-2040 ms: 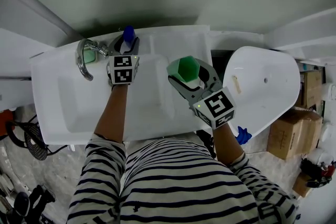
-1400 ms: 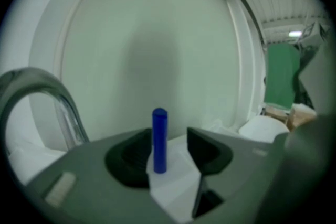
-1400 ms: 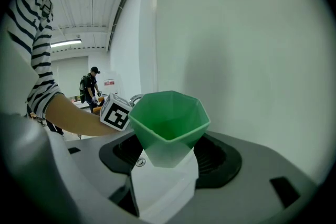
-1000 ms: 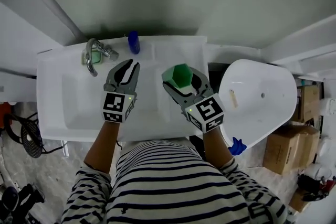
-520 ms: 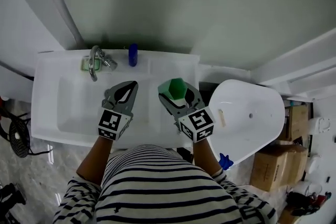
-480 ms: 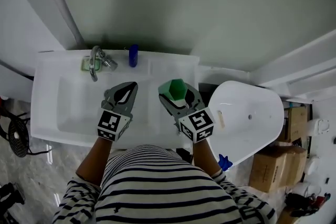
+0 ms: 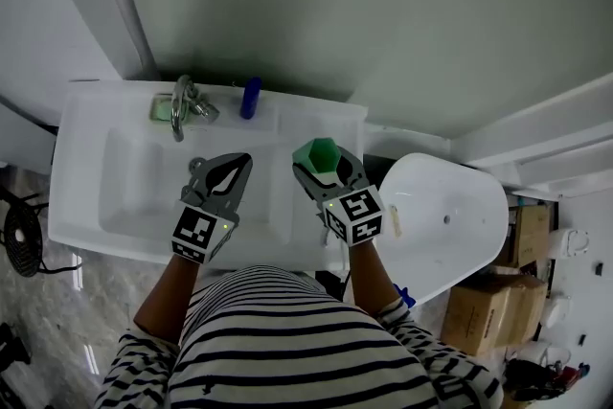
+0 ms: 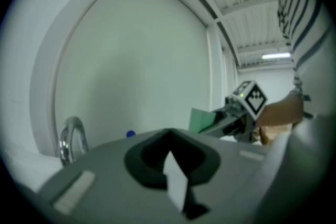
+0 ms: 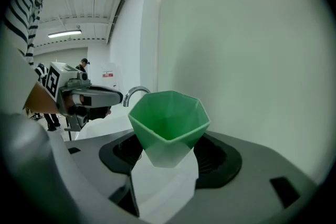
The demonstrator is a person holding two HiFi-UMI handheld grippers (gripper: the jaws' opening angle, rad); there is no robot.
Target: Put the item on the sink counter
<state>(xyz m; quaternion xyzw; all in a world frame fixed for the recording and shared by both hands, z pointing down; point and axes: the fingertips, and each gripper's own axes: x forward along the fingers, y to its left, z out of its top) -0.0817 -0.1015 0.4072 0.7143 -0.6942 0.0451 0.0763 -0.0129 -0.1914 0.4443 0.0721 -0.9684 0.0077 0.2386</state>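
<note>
- In the head view, the right gripper (image 7: 324, 164) pinched a faceted green cup (image 7: 319, 154) upright between its jaws, over the flat right-hand part of the sink tabletop (image 7: 330, 122) and just beside the basin (image 7: 144, 196).
- The left gripper (image 7: 241, 162) hung over the basin with its jaws pressed together and nothing in them. A blue bottle (image 7: 250, 97) stood on the back ledge, near the faucet (image 7: 180, 102) and well apart from the cup.
- In the left gripper view, that gripper's jaws met tip to tip around no object. The cup (image 8: 202, 120) showed off to the right in the other gripper, with the faucet (image 8: 71, 139) to the left.
- In the right gripper view, the jaws pressed on the cup's pale lower part and its green rim (image 9: 168, 113) opened upward. The surface below it was hidden, so I could not tell whether its base touched anything.
- The step in hand seemed to be the carry to the put-down spot, with the cup not yet released.
- The next move probably called for lowering the cup level until its base sat flat on the bare tabletop, clear of the basin edge, then spreading the jaws and drawing back without tipping it.
</note>
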